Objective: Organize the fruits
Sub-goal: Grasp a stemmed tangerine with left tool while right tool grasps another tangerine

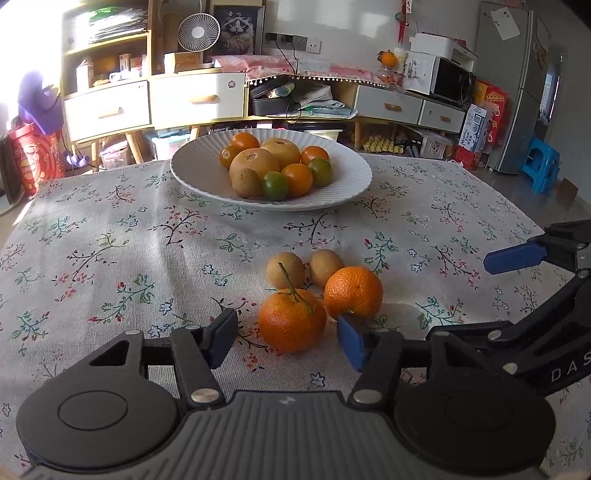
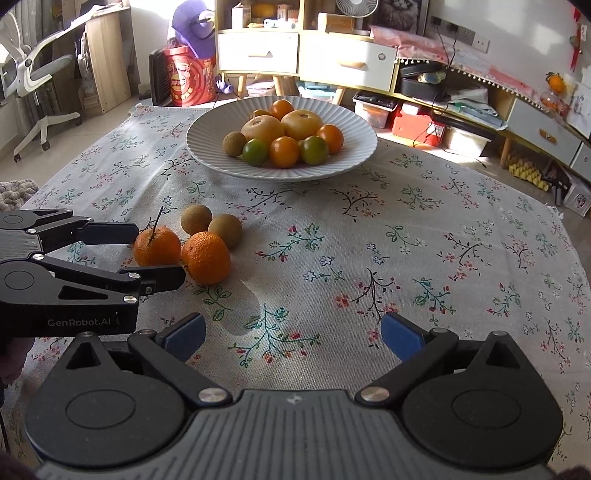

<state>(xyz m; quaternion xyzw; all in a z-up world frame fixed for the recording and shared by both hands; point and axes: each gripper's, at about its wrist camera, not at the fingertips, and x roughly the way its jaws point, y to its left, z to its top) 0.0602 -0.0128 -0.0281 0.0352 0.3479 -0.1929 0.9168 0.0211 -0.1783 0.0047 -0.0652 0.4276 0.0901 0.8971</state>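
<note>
A white ribbed plate [image 1: 343,184] [image 2: 207,147] at the table's far middle holds several fruits: orange, green and brown ones. On the cloth lie a stemmed tangerine [image 1: 291,321] [image 2: 157,246], a second tangerine [image 1: 354,291] [image 2: 206,257] and two small brown fruits [image 1: 286,269] [image 1: 325,266] [image 2: 195,219] [image 2: 226,229]. My left gripper [image 1: 288,341] [image 2: 157,254] is open, its fingers on either side of the stemmed tangerine, not closed on it. My right gripper [image 2: 291,338] is open and empty over the bare cloth to the right of the fruits; one blue pad [image 1: 515,256] shows in the left wrist view.
The table carries a floral tablecloth [image 1: 110,258] [image 2: 443,240]. Behind it stand cabinets with drawers [image 1: 195,99], a fan [image 1: 194,31], a microwave [image 1: 448,79], a fridge [image 1: 517,92] and a blue stool [image 1: 539,166]. An office chair [image 2: 33,74] stands at the left.
</note>
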